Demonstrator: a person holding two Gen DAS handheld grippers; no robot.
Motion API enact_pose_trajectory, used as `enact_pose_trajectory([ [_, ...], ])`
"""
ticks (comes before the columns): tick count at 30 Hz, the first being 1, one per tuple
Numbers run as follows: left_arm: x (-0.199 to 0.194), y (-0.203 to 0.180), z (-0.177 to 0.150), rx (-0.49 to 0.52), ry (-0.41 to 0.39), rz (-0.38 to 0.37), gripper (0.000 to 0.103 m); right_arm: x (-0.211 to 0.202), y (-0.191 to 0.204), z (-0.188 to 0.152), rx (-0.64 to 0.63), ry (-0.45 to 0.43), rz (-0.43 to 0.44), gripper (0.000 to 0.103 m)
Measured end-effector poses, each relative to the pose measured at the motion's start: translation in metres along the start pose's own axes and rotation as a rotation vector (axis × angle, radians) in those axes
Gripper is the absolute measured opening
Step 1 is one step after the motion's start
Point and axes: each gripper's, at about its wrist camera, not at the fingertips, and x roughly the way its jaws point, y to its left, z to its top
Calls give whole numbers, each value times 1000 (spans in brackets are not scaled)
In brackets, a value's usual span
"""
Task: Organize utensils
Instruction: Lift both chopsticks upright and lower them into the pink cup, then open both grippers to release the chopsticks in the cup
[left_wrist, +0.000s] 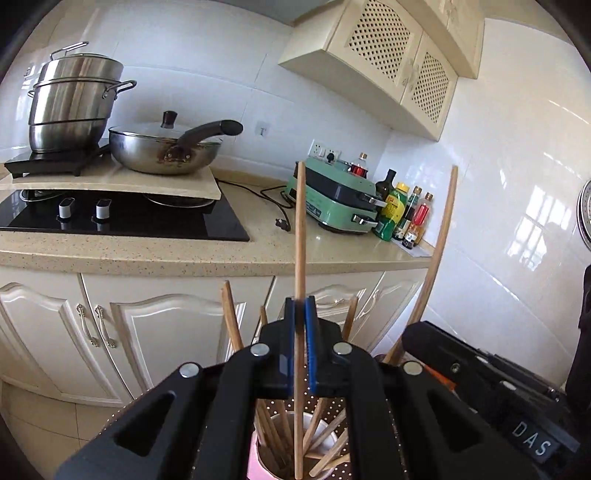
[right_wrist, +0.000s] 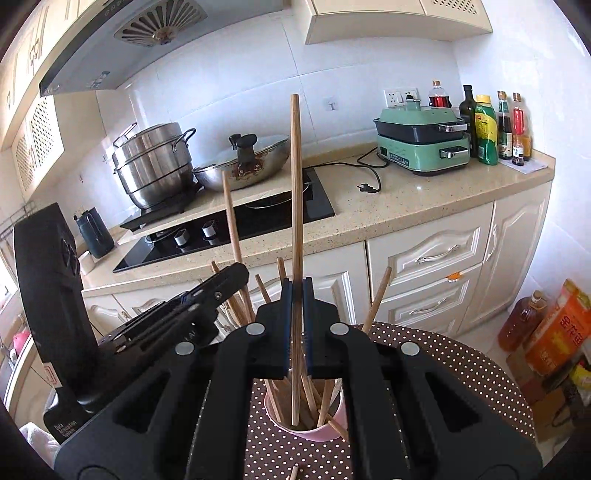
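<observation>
Each gripper held one chopstick upright: the left gripper (left_wrist: 300, 317) pinched its chopstick (left_wrist: 300, 229), the right gripper (right_wrist: 296, 299) its chopstick (right_wrist: 295, 192). Both tips pointed down into the pink cup (right_wrist: 325, 432) just below.

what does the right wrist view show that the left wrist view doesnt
Only the right wrist view: the grey range hood, the orange oil bottle on the floor and the dark blue kettle.
Only the left wrist view: the round metal strainer on the wall.
Both: each tool shut on an upright wooden chopstick over the pink cup, and the green electric cooker.
</observation>
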Motion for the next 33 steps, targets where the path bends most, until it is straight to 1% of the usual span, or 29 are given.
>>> enact_pose_trajectory([
  [4,1,3,-9,9,-3,-16,6,3,5,-7,-54,18,-9,6],
  [9,5,8,-13,-9,3,-19,5,4,3,-13,-57,22,-14,6],
  [12,5,7,-11,-10,-15,-24,5,4,2,-14,-60,23,-12,6],
  [16,7,2,-15,20,-6,-21,5,4,1,-18,-61,38,-9,6],
  [18,9,1,-21,31,15,-17,6,2,1,-21,-61,45,-11,6],
  [21,9,3,-28,20,44,-22,6,-1,1,-26,-60,53,-19,6],
  [26,10,0,-36,60,86,-27,6,-5,-2,-37,-33,62,-46,6],
  [28,9,0,-39,72,96,-17,6,-6,-4,-41,-21,63,-58,6],
  [33,9,-2,-45,80,128,-23,6,-10,-5,-46,-16,52,-80,6],
])
